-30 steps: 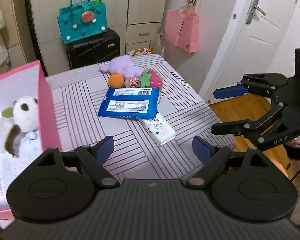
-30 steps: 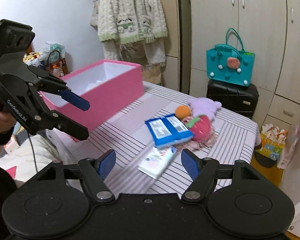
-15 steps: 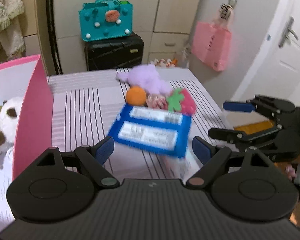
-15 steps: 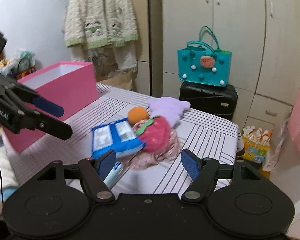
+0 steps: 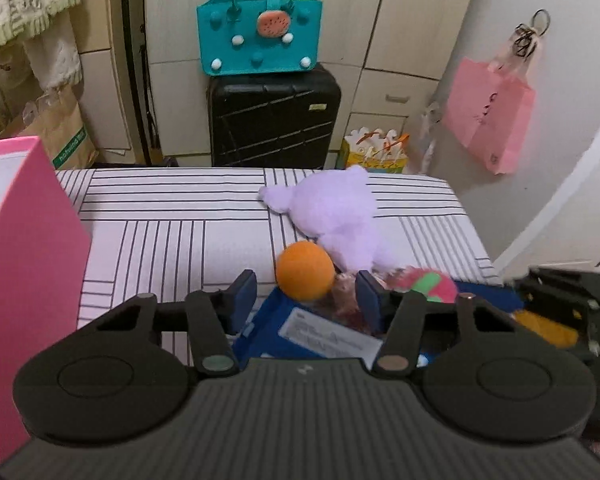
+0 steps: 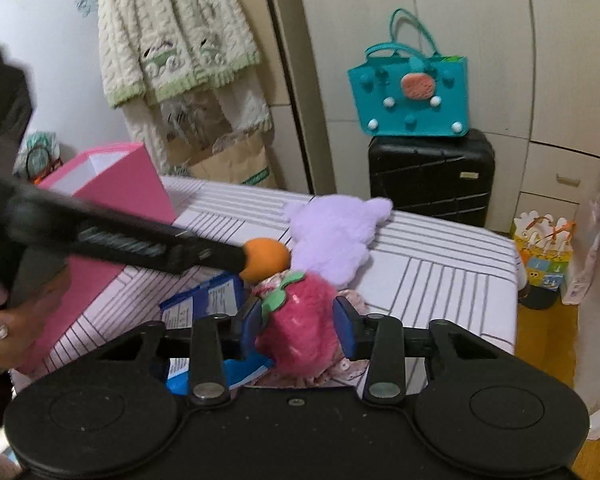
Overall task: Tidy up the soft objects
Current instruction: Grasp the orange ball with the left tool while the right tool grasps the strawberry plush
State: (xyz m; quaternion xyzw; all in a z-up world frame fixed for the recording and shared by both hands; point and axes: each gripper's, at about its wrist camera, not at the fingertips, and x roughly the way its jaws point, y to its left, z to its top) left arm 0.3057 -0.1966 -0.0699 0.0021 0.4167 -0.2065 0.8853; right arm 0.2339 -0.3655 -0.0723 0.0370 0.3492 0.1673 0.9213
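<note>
On the striped table [image 5: 172, 216] lies a pile of soft things. My left gripper [image 5: 307, 296] has its jaws closing around an orange ball [image 5: 305, 270], with a gap still showing on both sides. In the right wrist view, one left finger [image 6: 204, 254] reaches that ball [image 6: 268, 258]. The jaws of my right gripper [image 6: 299, 322] are closing on a pink strawberry plush [image 6: 300, 320], and both pads touch its sides. A purple plush [image 5: 332, 216] lies just behind. A blue wipes pack [image 5: 284, 320] sits under the pile.
A pink open box [image 5: 28, 260] stands on the table's left side. A floral cloth [image 6: 352, 300] lies under the strawberry. Beyond the far table edge stand a black suitcase [image 5: 274, 116] with a teal bag [image 5: 260, 36] on it. A pink bag [image 5: 492, 116] hangs at right.
Both grippers have moved forward and down onto the pile. Both pairs of jaws have narrowed, the left around the orange ball and the right onto the strawberry plush.
</note>
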